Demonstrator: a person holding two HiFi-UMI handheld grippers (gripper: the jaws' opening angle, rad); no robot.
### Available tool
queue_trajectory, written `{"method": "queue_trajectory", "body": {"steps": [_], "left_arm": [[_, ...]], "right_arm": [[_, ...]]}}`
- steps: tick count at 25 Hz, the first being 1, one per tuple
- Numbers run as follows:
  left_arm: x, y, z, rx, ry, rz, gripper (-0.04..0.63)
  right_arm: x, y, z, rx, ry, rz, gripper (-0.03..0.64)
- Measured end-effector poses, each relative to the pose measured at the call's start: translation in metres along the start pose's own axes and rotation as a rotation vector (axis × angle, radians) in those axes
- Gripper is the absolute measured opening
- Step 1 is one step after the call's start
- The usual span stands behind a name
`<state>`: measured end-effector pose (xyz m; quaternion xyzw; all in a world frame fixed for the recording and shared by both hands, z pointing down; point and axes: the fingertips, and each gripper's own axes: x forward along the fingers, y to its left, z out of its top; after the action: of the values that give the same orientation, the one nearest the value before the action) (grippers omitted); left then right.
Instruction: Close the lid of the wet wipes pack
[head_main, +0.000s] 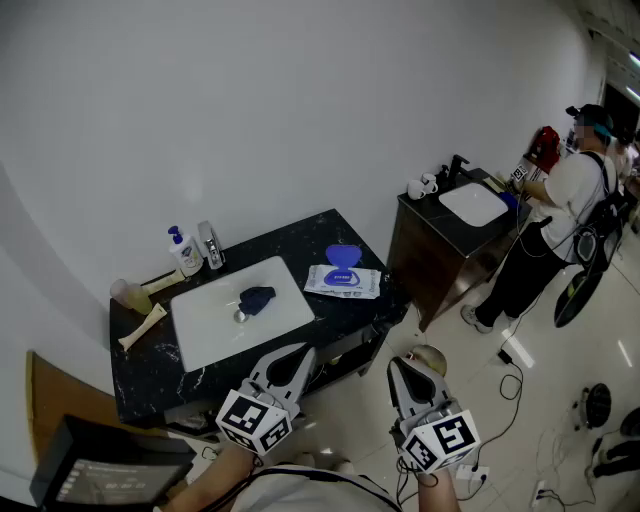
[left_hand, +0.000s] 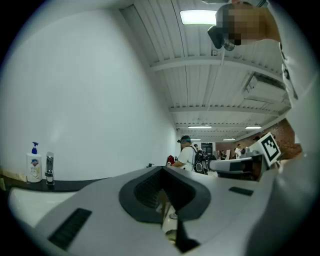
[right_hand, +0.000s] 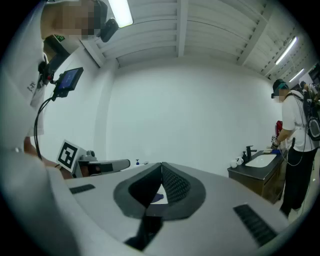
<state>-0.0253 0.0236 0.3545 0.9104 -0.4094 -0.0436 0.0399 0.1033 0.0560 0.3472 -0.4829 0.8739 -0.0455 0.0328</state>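
Observation:
The wet wipes pack (head_main: 343, 282) lies flat on the right end of the black counter (head_main: 150, 365), its blue lid (head_main: 343, 256) flipped open toward the wall. Both grippers hang level in front of the counter, short of the pack. My left gripper (head_main: 303, 349) is below the sink's front edge, jaws shut with nothing between them (left_hand: 162, 169). My right gripper (head_main: 398, 363) is off the counter's right corner, also shut and holding nothing (right_hand: 161, 164). A sliver of the blue lid (right_hand: 157, 197) shows through the gap behind its jaws.
A white sink (head_main: 205, 325) holds a dark cloth (head_main: 257, 299). A soap bottle (head_main: 184, 252), a faucet (head_main: 211, 245) and a cup (head_main: 128, 294) stand at the counter's back left. A second vanity (head_main: 440, 250) with a person (head_main: 560, 215) is at the right. Cables lie on the floor (head_main: 520, 370).

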Motion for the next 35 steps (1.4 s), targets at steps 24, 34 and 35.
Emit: {"method": "queue_trajectory", "body": {"steps": [24,34,35], "left_arm": [[0.041,0.018,-0.006,0.010,-0.016,0.044,0.000],[0.113,0.099,-0.016,-0.002,0.023,0.004,-0.002],[0.121,0.107,-0.014,-0.003,0.023,-0.004,0.000]], "right_arm": [[0.032,-0.029,-0.015,-0.002,0.034,0.034,0.005],[0.129,-0.068,-0.017,-0.004,0.054,-0.001,0.006],[0.141,-0.072,-0.015,-0.006,0.055,-0.006,0.006]]}}
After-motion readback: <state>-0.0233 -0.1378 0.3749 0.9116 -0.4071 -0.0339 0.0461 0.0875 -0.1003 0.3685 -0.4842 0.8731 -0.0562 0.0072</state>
